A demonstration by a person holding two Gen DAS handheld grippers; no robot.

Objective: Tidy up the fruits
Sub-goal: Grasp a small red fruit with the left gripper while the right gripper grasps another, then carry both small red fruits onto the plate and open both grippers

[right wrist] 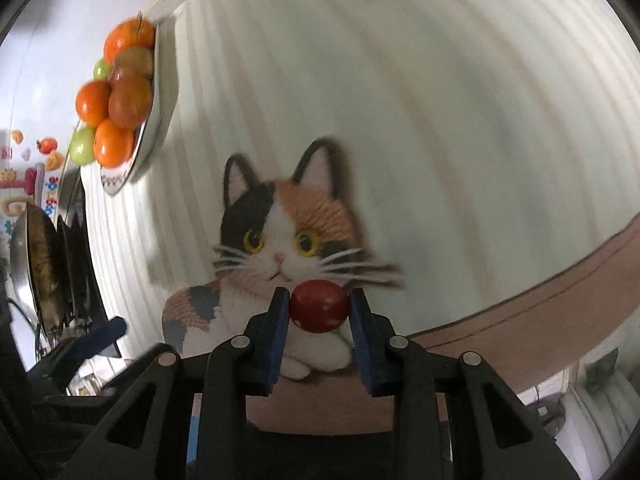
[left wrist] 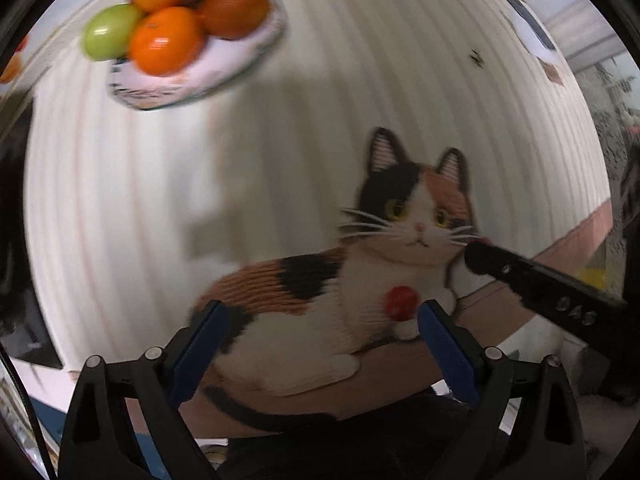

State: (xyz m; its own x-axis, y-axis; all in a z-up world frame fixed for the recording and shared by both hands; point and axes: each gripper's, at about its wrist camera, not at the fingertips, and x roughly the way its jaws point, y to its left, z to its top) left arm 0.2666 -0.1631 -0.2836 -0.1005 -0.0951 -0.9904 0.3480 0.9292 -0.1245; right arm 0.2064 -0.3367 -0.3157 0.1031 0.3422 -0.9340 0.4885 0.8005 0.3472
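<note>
A white plate (left wrist: 240,56) piled with oranges (left wrist: 166,40) and a green fruit (left wrist: 108,32) sits at the top left of the left wrist view; it also shows in the right wrist view (right wrist: 160,92), at the left. My right gripper (right wrist: 319,306) is shut on a small dark red fruit (right wrist: 319,306) above the cat picture. In the left wrist view the red fruit (left wrist: 401,302) shows near my right blue pad, and the other gripper's black finger (left wrist: 520,276) reaches in from the right. My left gripper (left wrist: 320,320) is open and empty.
The table is covered by a ribbed white mat (left wrist: 120,200) with a calico cat picture (left wrist: 360,272) and a brown border (right wrist: 520,320). A metal pan (right wrist: 36,264) and dark utensils stand at the left. A small dark mark (left wrist: 476,58) lies on the mat.
</note>
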